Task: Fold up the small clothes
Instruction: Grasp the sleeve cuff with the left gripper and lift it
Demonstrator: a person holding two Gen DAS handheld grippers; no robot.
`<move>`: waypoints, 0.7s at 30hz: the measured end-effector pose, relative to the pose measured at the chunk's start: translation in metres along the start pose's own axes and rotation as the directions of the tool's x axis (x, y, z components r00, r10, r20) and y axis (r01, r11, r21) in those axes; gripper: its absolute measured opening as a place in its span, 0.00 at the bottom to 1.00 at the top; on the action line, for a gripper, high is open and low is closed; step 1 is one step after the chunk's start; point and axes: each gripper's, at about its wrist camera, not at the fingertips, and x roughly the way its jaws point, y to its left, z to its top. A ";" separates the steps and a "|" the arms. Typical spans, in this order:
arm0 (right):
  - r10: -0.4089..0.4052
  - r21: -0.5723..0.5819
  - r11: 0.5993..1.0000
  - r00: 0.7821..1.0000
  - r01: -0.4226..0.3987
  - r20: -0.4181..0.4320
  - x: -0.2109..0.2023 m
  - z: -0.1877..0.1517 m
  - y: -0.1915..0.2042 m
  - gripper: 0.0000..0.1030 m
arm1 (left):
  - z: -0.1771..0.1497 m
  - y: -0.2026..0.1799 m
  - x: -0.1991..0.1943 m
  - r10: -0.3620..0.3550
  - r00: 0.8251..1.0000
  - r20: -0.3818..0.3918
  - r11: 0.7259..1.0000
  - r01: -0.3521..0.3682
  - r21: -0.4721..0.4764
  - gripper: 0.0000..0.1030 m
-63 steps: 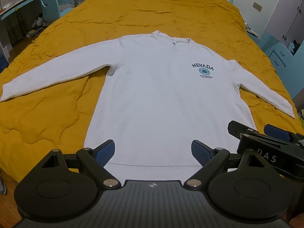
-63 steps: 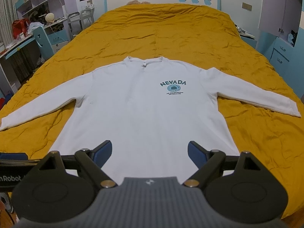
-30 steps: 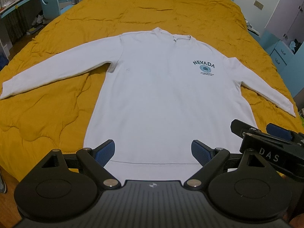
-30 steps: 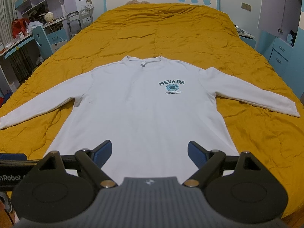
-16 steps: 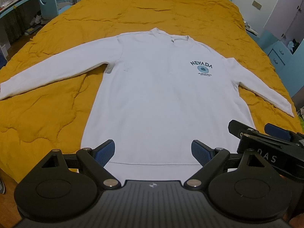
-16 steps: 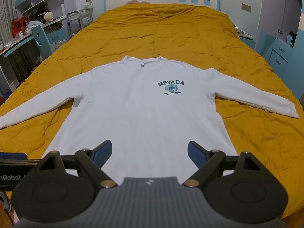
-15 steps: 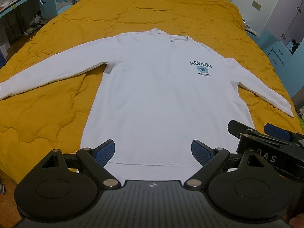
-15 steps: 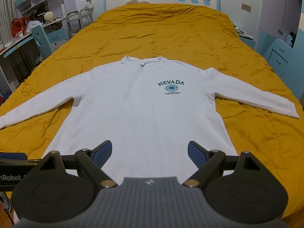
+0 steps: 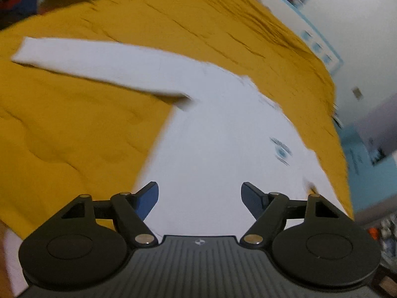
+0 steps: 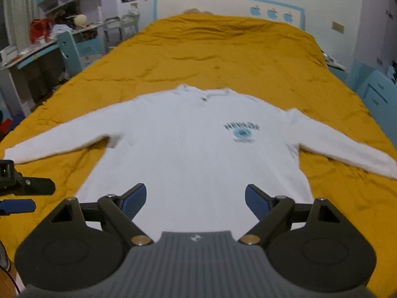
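Note:
A white long-sleeved sweatshirt (image 10: pixel 198 149) with a blue chest print lies flat, face up, on the yellow quilt (image 10: pixel 223 57), both sleeves spread out. It also shows in the blurred left wrist view (image 9: pixel 211 144), with its left sleeve (image 9: pixel 99 62) stretched away. My left gripper (image 9: pixel 199 197) is open and empty above the shirt's lower left side; it also shows at the left edge of the right wrist view (image 10: pixel 15 193). My right gripper (image 10: pixel 196 198) is open and empty above the hem.
A blue desk and chair (image 10: pixel 67 47) with clutter stand left of the bed. A blue headboard (image 10: pixel 228 7) is at the far end. Blue drawers (image 10: pixel 377 92) stand at the right.
My left gripper has swung quickly to the left and turned, so its view is blurred and tilted towards the left sleeve. My right gripper has shifted slightly left. Both stay open.

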 end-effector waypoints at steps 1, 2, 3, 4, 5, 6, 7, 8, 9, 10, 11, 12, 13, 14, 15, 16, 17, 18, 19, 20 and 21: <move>0.013 -0.005 1.000 1.000 -0.013 0.011 0.003 0.002 0.005 0.80 | 0.005 0.008 -0.001 0.016 1.000 0.026 1.000 -0.016 0.001 0.86; 0.036 -0.019 0.999 0.999 -0.035 0.026 0.007 0.005 0.011 0.80 | 0.011 0.020 -0.002 0.034 0.998 0.060 0.999 -0.033 -0.015 0.86; 0.057 -0.037 0.998 0.998 -0.056 0.038 0.012 0.007 0.018 0.80 | 0.018 0.035 -0.003 0.048 0.994 0.103 0.998 -0.043 -0.056 0.86; 0.077 -0.055 0.996 0.996 -0.074 0.053 0.016 0.009 0.023 0.80 | 0.022 0.049 -0.004 0.049 0.989 0.140 0.995 -0.036 -0.092 0.87; 0.107 -0.073 0.992 0.991 -0.101 0.079 0.021 0.011 0.029 0.80 | 0.030 0.069 -0.003 0.041 0.985 0.168 0.989 -0.016 -0.146 0.87; 0.143 -0.090 0.987 0.985 -0.134 0.102 0.029 0.012 0.035 0.80 | 0.036 0.083 -0.001 0.028 0.984 0.178 0.982 0.006 -0.186 0.87; 0.181 -0.102 0.980 0.976 -0.169 0.120 0.037 0.014 0.041 0.80 | 0.041 0.098 0.003 0.005 0.981 0.195 0.974 0.039 -0.224 0.87; 0.208 -0.105 0.975 0.969 -0.194 0.137 0.045 0.015 0.045 0.80 | 0.043 0.118 0.003 -0.016 0.970 0.244 0.959 0.084 -0.272 0.87; 0.228 -0.106 0.971 0.962 -0.213 0.152 0.055 0.016 0.051 0.80 | 0.045 0.131 0.005 -0.010 0.956 0.292 0.949 0.102 -0.299 0.87; 0.239 -0.108 0.969 0.958 -0.224 0.159 0.063 0.017 0.057 0.80 | 0.046 0.142 0.006 0.007 0.942 0.336 0.944 0.105 -0.313 0.87; 0.248 -0.115 0.966 0.956 -0.231 0.159 0.074 0.018 0.065 0.80 | 0.049 0.155 0.009 0.047 0.926 0.374 0.938 0.088 -0.335 0.87; 0.252 -0.121 0.964 0.957 -0.235 0.147 0.084 0.018 0.071 0.80 | 0.052 0.166 0.013 0.076 0.917 0.392 0.931 0.075 -0.356 0.87; 0.257 -0.121 0.963 0.958 -0.242 0.131 0.095 0.019 0.077 0.80 | 0.054 0.177 0.018 0.102 0.909 0.404 0.918 0.071 -0.391 0.87; 0.267 -0.117 0.960 0.957 -0.253 0.115 0.105 0.019 0.083 0.80 | 0.057 0.192 0.024 0.119 0.903 0.414 0.893 0.085 -0.442 0.87; 0.274 -0.112 0.958 0.956 -0.263 0.106 0.113 0.018 0.086 0.80 | 0.059 0.204 0.031 0.123 0.896 0.426 0.877 0.103 -0.470 0.86; 0.287 -0.107 0.955 0.952 -0.276 0.104 0.120 0.018 0.091 0.80 | 0.061 0.212 0.036 0.136 0.892 0.430 0.860 0.109 -0.498 0.84; 0.298 -0.105 0.952 0.949 -0.287 0.100 0.127 0.018 0.096 0.80 | 0.063 0.222 0.042 0.155 0.892 0.426 0.844 0.104 -0.525 0.83; 0.304 -0.105 0.950 0.948 -0.294 0.095 0.134 0.018 0.099 0.80 | 0.063 0.229 0.047 0.161 0.886 0.435 0.839 0.109 -0.533 0.83; 0.312 -0.109 0.947 0.946 -0.303 0.084 0.140 0.019 0.104 0.80 | 0.063 0.233 0.053 0.167 0.882 0.441 0.829 0.116 -0.547 0.81; 0.330 -0.115 0.940 0.942 -0.321 0.067 0.144 0.019 0.110 0.80 | 0.066 0.239 0.058 0.182 0.879 0.441 0.810 0.121 -0.574 0.79; 0.351 -0.118 0.932 0.935 -0.343 0.047 0.149 0.019 0.114 0.80 | 0.069 0.242 0.060 0.193 0.875 0.445 0.798 0.124 -0.590 0.75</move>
